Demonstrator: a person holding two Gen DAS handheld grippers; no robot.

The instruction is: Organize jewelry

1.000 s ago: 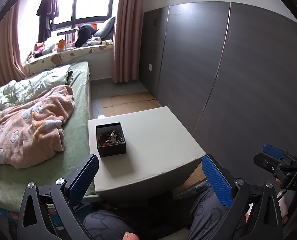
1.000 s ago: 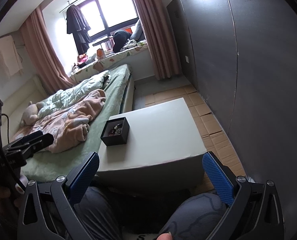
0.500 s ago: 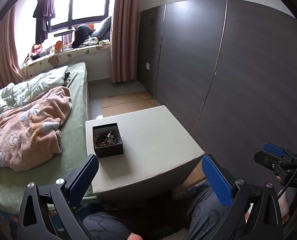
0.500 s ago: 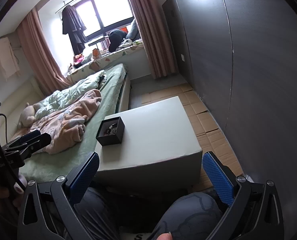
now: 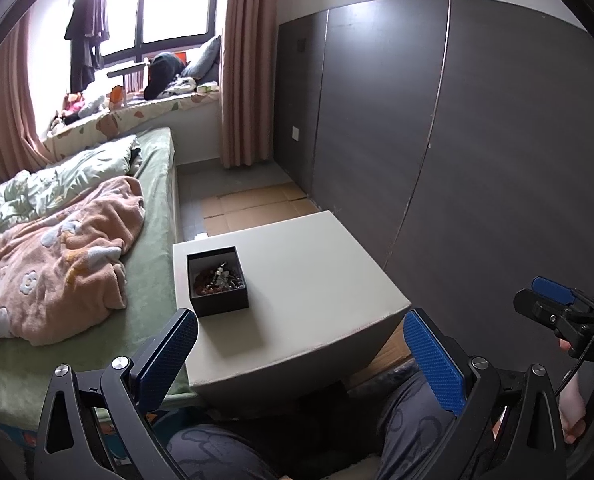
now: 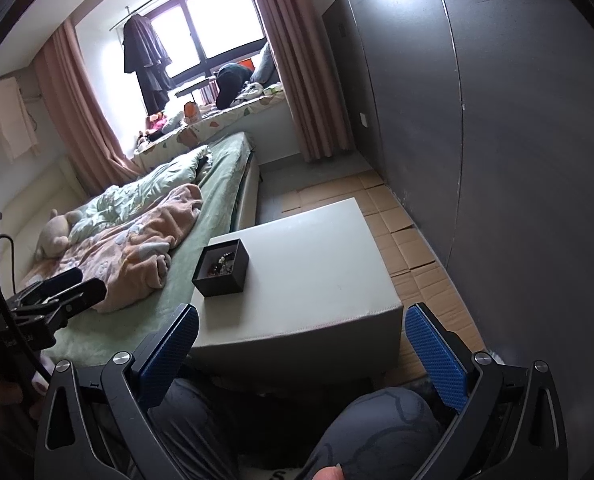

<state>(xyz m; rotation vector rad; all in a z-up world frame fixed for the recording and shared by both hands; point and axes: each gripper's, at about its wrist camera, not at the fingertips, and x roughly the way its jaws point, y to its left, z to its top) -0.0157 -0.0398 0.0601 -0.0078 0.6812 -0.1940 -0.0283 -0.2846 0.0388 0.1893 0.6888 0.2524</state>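
A small open black box [image 5: 218,282] holding a tangle of bead jewelry [image 5: 217,279] sits on the left part of a pale grey ottoman table [image 5: 309,280]. It also shows in the right wrist view [image 6: 221,267]. My left gripper [image 5: 301,354] is open and empty, held above my knees, short of the table's near edge. My right gripper [image 6: 301,354] is open and empty too, at the same distance. Each gripper shows at the edge of the other's view.
A bed [image 5: 153,216] with a pink blanket [image 5: 57,256] lies left of the table. A dark wardrobe wall [image 5: 477,140] stands to the right. Cardboard sheets [image 6: 413,248] cover the floor beside the table. My knees [image 6: 377,428] are under the grippers.
Both views have drifted slightly; the box and table sit a little differently in frame. Both grippers stay open and empty. The box has not moved on the table.
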